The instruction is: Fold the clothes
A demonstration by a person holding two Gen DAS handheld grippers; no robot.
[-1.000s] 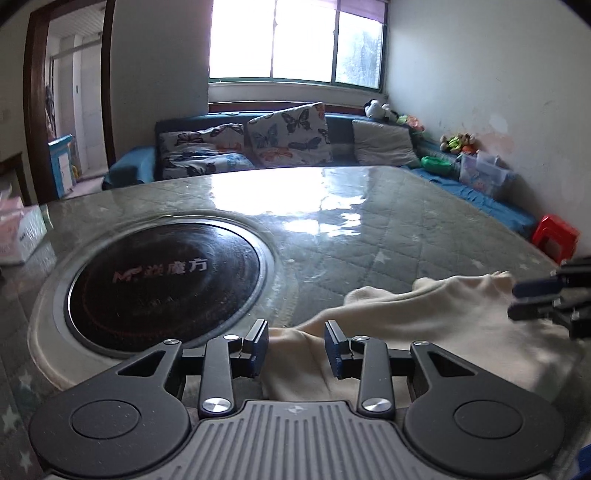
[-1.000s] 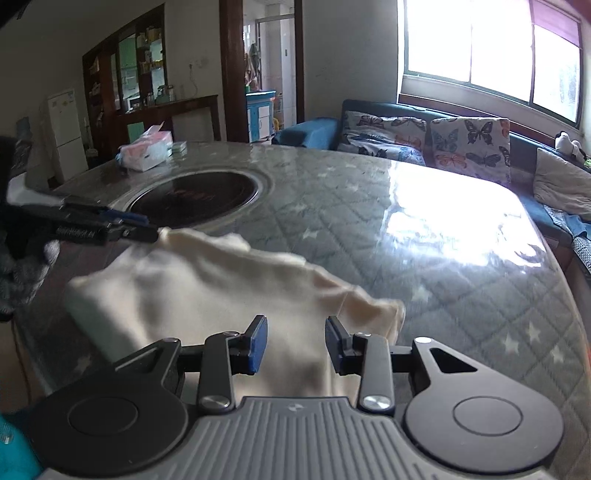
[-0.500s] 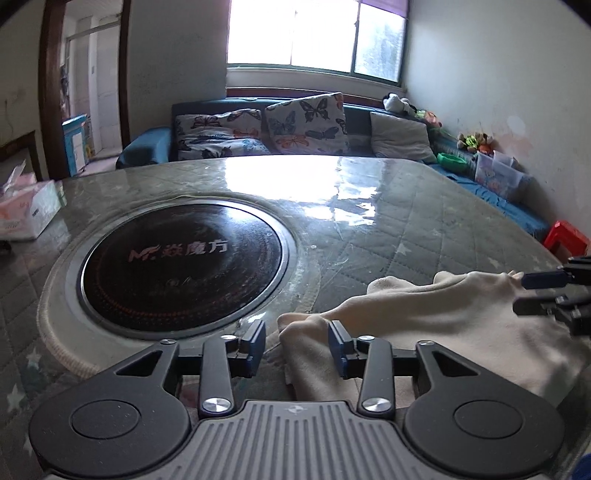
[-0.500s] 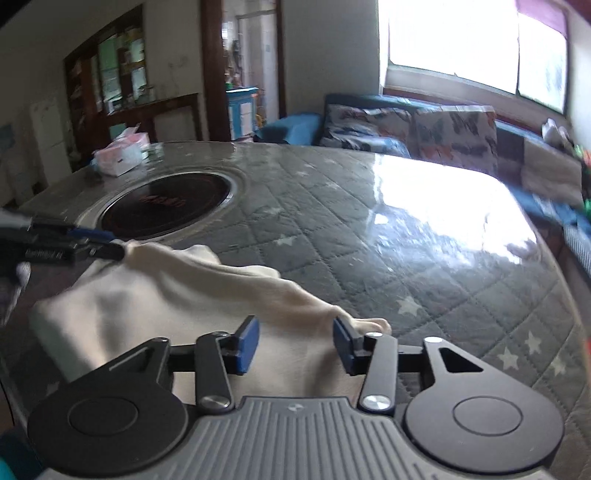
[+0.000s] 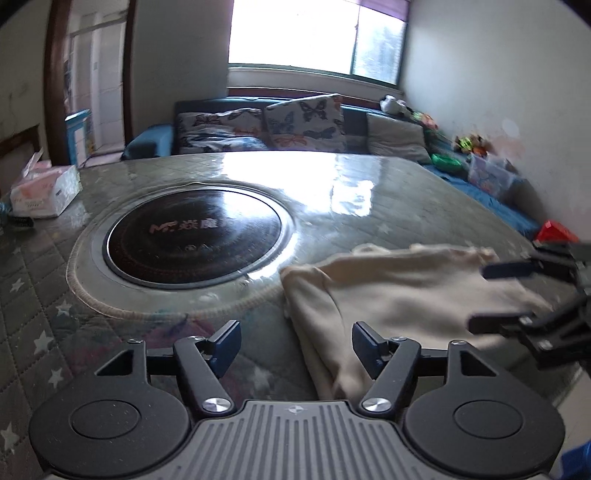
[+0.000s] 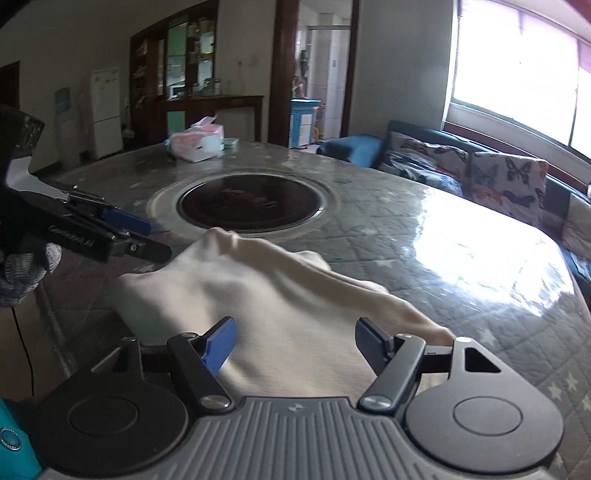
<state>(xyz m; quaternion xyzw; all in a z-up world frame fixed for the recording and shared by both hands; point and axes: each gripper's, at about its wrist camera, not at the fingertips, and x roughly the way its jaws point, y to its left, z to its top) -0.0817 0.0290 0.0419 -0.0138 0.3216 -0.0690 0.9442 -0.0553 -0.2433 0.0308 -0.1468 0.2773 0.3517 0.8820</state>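
At nine o'clock in the left wrist view a tissue box [image 5: 46, 190] sits on the surface [image 5: 369, 206], a glossy quilted top printed with stars. A round black cooktop [image 5: 194, 236] is set into it at about ten o'clock. Beyond the far edge, at twelve, stands a blue sofa [image 5: 155, 144] with butterfly cushions [image 5: 304, 123] under a bright window [image 5: 314, 33]. Toys and a clear bin [image 5: 489, 175] line the wall at two o'clock.

The cream garment [image 5: 399, 291] lies folded on the near side of the surface, at four o'clock from the cooktop, soft ridges running along its upper layer.

The left hand-held gripper [image 5: 291, 349] has just been opening; its jaws stand wide, the garment's near corner lying between them but free of both pads. The right hand-held gripper [image 6: 293, 343] has likewise just been opening and stands wide over the garment's near edge, gripping nothing. In the right wrist view the left one shows at nine o'clock, just beside the garment's far corner.
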